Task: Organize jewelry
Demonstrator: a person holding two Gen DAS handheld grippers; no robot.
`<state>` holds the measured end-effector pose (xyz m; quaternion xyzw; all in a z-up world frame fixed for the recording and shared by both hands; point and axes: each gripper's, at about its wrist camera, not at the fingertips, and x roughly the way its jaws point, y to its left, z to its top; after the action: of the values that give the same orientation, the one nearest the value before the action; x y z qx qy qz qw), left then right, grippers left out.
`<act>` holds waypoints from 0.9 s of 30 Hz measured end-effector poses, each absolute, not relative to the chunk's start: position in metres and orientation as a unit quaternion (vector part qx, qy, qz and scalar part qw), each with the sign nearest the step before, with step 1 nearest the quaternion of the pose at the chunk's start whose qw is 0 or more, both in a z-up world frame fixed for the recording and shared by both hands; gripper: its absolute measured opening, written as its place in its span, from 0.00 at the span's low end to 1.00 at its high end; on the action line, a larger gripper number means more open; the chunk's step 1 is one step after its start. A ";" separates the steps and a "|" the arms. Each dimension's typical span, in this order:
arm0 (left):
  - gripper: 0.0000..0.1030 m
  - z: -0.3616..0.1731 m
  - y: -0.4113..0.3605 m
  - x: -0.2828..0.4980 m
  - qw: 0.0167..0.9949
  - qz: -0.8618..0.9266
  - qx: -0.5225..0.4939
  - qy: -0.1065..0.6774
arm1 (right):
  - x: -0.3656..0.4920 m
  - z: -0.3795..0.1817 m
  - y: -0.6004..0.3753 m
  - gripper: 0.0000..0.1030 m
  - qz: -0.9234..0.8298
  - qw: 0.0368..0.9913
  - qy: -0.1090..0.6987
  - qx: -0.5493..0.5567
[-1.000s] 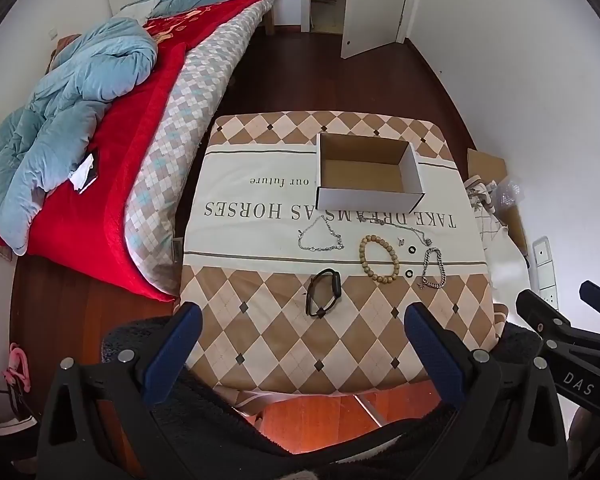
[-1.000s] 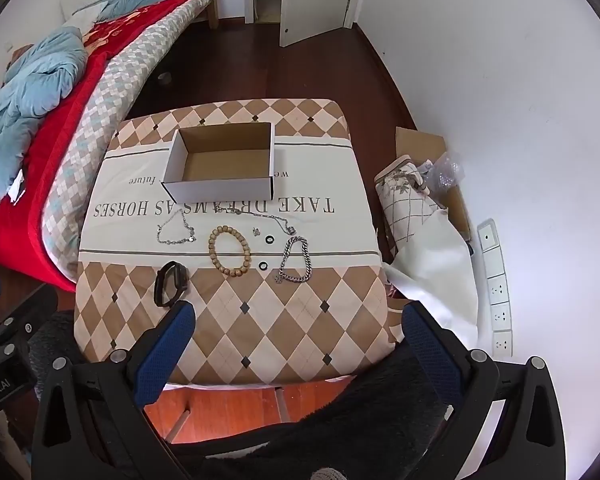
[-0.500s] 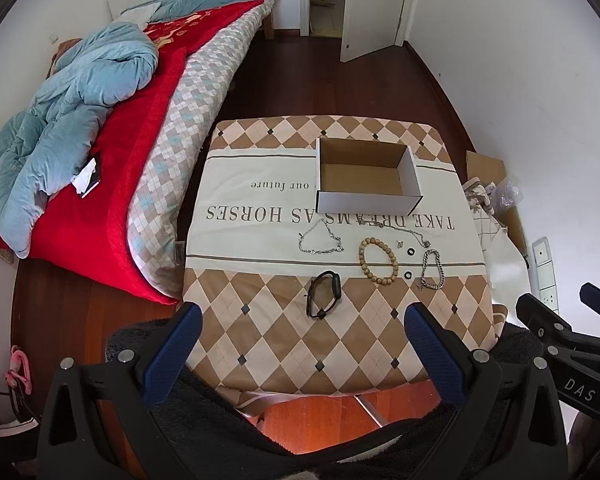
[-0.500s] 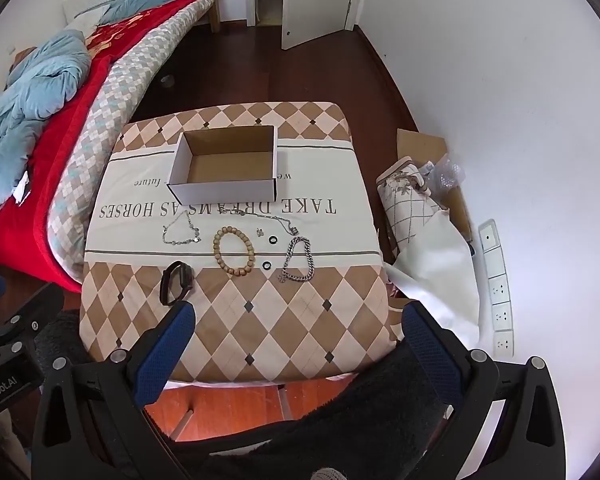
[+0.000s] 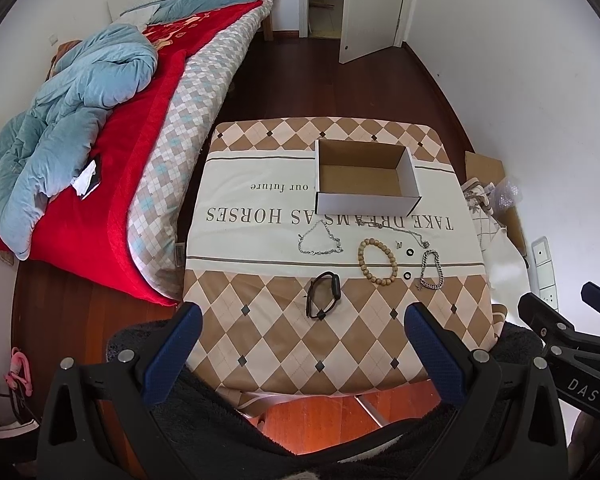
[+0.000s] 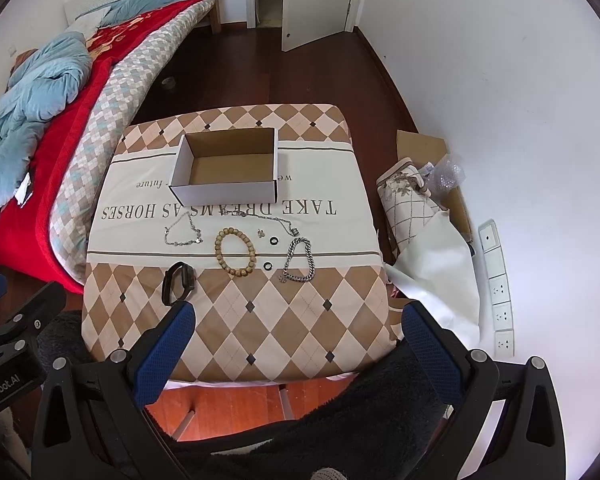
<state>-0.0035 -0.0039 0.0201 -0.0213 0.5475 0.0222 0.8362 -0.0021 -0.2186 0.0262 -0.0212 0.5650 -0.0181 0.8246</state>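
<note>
An open, empty cardboard box stands on the cloth-covered table. In front of it lie a thin silver chain, a wooden bead bracelet, a black band, a chunky silver bracelet, a pendant necklace and two small black rings. My left gripper and right gripper are both open and empty, held high above the table's near edge.
A bed with a red cover and blue quilt runs along the left. Cardboard, a folded cloth and bubble wrap lie on the floor at the right by the wall. An open door is at the far end.
Both grippers have drawn back and up a little, so the table looks slightly smaller. Nothing on the table has moved.
</note>
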 end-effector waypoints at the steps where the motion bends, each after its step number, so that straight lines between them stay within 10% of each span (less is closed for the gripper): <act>1: 1.00 0.020 -0.004 -0.003 0.836 0.023 -0.021 0.547 | -0.002 0.025 -0.219 1.00 -0.018 0.825 0.565 -0.022; 27: 1.00 0.022 -0.006 -0.005 0.838 0.022 -0.018 0.544 | -0.003 0.028 -0.219 1.00 -0.017 0.826 0.564 -0.021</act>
<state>-0.0049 -0.0056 0.0220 -0.0185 0.5444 0.0223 0.8383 -0.0034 -0.2191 0.0276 -0.0211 0.5637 -0.0173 0.8255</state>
